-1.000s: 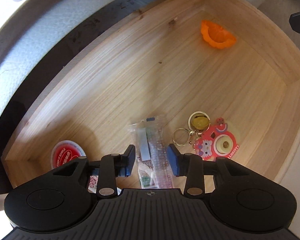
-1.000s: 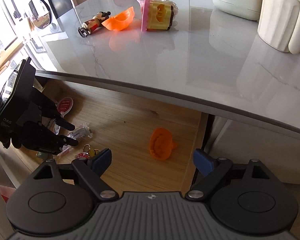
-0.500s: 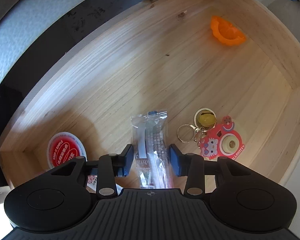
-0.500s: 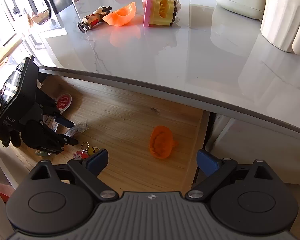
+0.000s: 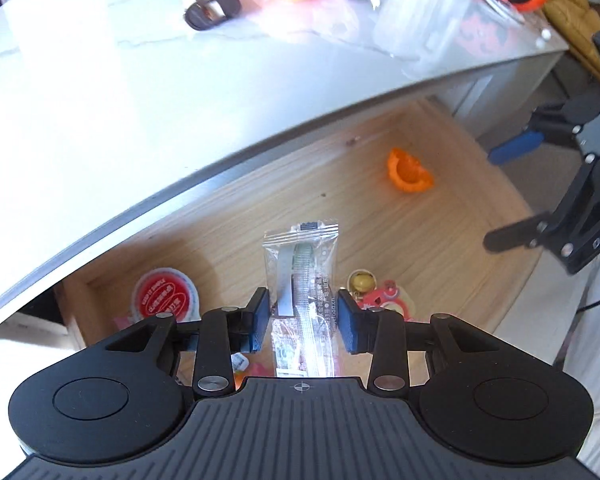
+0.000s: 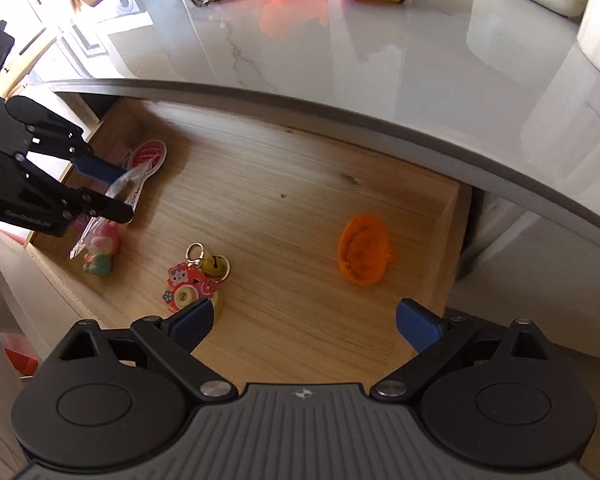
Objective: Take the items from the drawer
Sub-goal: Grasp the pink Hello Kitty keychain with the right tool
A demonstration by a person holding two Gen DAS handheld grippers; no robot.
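Left wrist view shows our left gripper [image 5: 303, 322] closing its jaws on the clear plastic sachet [image 5: 303, 280], now lifted clear of the wooden drawer [image 5: 379, 216] floor. Our right gripper [image 6: 304, 320] hangs spread wide and empty above the orange scalloped cup [image 6: 361, 254], probably next.

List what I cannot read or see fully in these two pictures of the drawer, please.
- Left wrist view: print on the clear packet is too small; its lower end is hidden by the left gripper, whose jaws are closing on it.
- Left wrist view: keychain half hidden behind a finger.
- Right wrist view: pig figurine partly covered by the packet.
- Both views: the back of the drawer lies under the countertop.
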